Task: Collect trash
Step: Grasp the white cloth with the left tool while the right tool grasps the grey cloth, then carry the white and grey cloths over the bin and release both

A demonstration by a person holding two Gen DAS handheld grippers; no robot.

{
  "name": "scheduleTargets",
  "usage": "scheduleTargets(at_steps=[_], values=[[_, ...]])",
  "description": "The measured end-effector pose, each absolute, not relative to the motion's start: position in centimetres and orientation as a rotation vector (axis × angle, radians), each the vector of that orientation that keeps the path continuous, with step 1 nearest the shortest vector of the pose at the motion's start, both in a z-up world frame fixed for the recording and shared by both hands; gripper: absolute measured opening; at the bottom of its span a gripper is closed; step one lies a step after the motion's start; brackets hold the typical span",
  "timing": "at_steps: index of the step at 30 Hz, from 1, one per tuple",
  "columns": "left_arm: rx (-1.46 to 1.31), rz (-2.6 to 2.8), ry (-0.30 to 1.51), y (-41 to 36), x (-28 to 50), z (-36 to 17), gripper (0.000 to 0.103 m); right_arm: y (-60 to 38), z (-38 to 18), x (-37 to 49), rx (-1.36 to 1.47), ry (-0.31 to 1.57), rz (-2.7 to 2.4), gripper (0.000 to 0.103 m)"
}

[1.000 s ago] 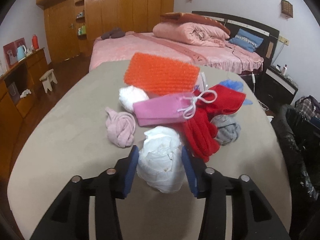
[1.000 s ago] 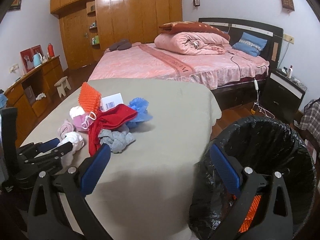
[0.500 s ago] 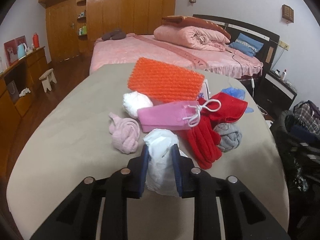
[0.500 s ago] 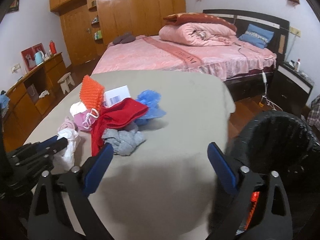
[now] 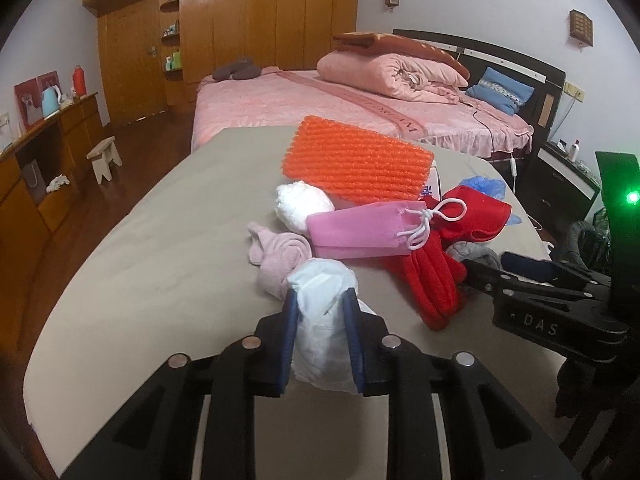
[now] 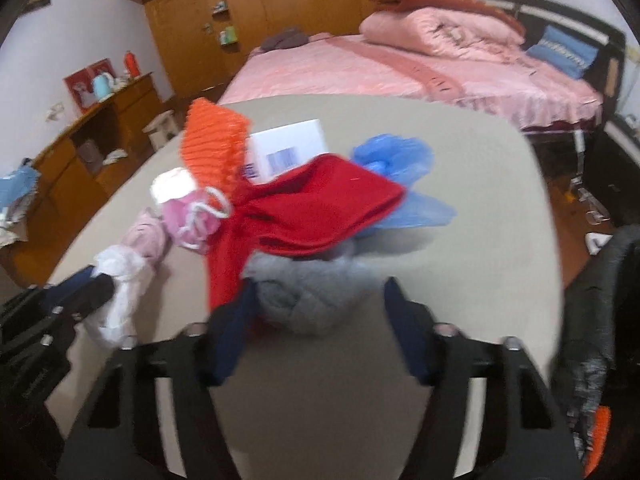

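Note:
My left gripper (image 5: 320, 300) is shut on a crumpled white tissue wad (image 5: 324, 340) at the near side of the pile; it also shows in the right wrist view (image 6: 120, 292). My right gripper (image 6: 318, 304) is open, its blue pads on either side of a grey knotted cloth ball (image 6: 312, 300). The pile on the beige table (image 5: 160, 260) holds a red cloth (image 6: 312, 204), a pink pouch (image 5: 360, 232), a pink knotted cloth (image 5: 276, 256), an orange spiky pad (image 5: 356, 160), a white ball (image 5: 302, 202), a white box (image 6: 292, 148) and a blue plastic bag (image 6: 400, 160).
A black-lined trash bin (image 6: 600, 320) stands right of the table, with something orange inside (image 6: 598, 432). A pink bed (image 5: 360, 96) lies beyond the table. A wooden dresser (image 5: 36, 160) and a small stool (image 5: 105, 156) are at the left.
My left gripper closed on the white tissue wad and still holds it. My right gripper swung left from the bin to the pile and now straddles the grey cloth ball.

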State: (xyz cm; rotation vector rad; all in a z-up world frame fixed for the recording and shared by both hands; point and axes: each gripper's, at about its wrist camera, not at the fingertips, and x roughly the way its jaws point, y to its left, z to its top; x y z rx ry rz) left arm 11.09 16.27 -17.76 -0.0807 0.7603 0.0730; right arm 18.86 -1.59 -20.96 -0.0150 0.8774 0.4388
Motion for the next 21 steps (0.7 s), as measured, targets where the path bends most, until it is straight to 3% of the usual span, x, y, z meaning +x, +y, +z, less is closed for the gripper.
scheduleTargets(at_steps=[4, 21], values=[[-0.083, 0.069, 0.754, 16.2, 11.0, -17.5, 0.023, -1.5, -19.9, 18.1, -0.026, 0.866, 0.484, 0.040], [-0.061, -0.027, 0.663, 11.8, 9.5, -13.7, 0.023, -7.9, -14.1, 12.8, 0.004, 0.747, 0.383, 0.041]])
